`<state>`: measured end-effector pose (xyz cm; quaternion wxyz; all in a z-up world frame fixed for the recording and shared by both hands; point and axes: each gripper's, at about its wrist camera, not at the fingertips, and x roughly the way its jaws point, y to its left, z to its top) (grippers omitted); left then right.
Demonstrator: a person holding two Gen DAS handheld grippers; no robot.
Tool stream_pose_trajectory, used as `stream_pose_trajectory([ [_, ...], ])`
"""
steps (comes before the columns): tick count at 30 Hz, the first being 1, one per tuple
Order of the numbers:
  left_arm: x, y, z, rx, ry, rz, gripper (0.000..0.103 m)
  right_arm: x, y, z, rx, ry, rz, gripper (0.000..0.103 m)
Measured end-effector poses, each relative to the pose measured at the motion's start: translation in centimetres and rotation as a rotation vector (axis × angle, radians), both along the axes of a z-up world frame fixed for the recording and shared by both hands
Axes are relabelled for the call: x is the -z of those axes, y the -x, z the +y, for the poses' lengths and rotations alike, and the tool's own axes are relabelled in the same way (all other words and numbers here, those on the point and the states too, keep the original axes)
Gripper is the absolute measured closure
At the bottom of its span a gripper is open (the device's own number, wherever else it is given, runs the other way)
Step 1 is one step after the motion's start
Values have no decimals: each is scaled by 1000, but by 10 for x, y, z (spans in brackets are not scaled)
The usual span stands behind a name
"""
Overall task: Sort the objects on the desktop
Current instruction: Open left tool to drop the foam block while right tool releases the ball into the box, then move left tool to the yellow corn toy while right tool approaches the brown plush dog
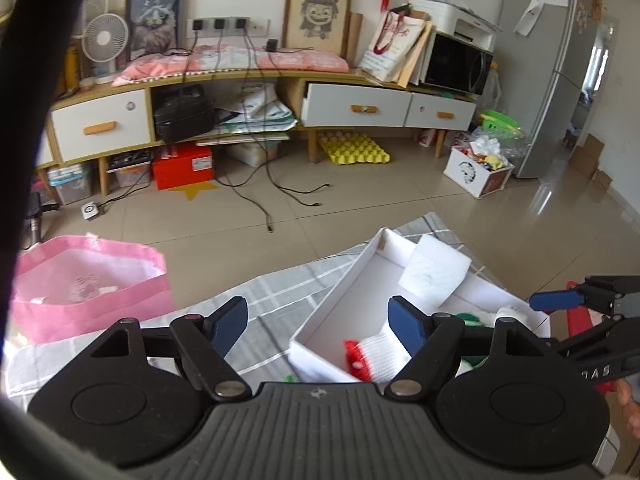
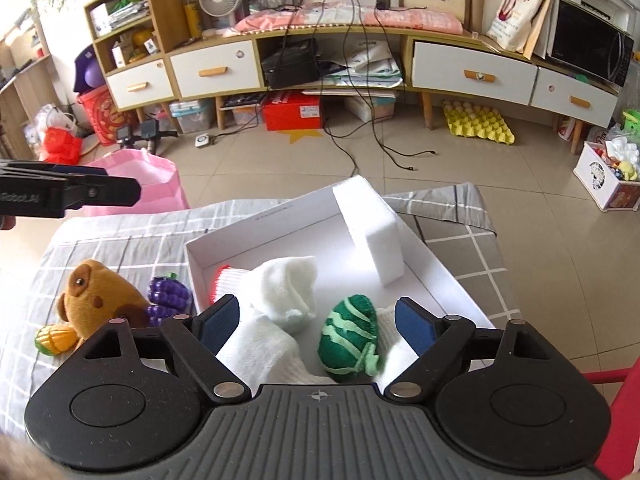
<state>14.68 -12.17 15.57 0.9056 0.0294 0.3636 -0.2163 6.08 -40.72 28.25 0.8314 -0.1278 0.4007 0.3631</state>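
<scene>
Over the white box (image 2: 280, 220), both tongs, right (image 2: 316, 320) and left (image 1: 318, 320), hang spread and empty; socks and knitted melon (image 2: 348, 340) lie inside. Bear (image 2: 96, 300), grapes (image 2: 168, 296), corn (image 2: 54, 338) remain on the table, likely next.

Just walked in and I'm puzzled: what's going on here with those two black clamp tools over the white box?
A person is sorting small things on a checked cloth, holding a two-finger gripper in each hand. Both the right gripper and left gripper are open and holding nothing. The white box already holds a foam block, white gloves and a green knitted toy. A plush bear, toy grapes and toy corn lie outside it on the cloth.
</scene>
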Motion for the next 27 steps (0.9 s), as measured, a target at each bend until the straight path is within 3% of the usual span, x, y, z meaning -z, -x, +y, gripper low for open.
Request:
stream_pose_trajectory([
  [7,23,38,60,-64,-141,5,22,1,37,57,-131,-7,40,12],
  [10,40,48,79,-67,-196,51,21,6,56,84,-200,18,38,11],
  [14,63,52,95,-73,-255,66,21,14,81,121,-302,69,23,4],
  [16,73,53,105,-58,-281,73,21,18,92,137,-347,85,13,1],
  [19,81,58,108,-2,-374,21,17,25,106,159,-401,125,-20,1],
  [22,86,55,110,19,-395,0,12,29,112,178,-446,158,-66,1],
  [27,94,54,115,63,-408,-1,11,36,109,192,-525,131,-44,1],
])
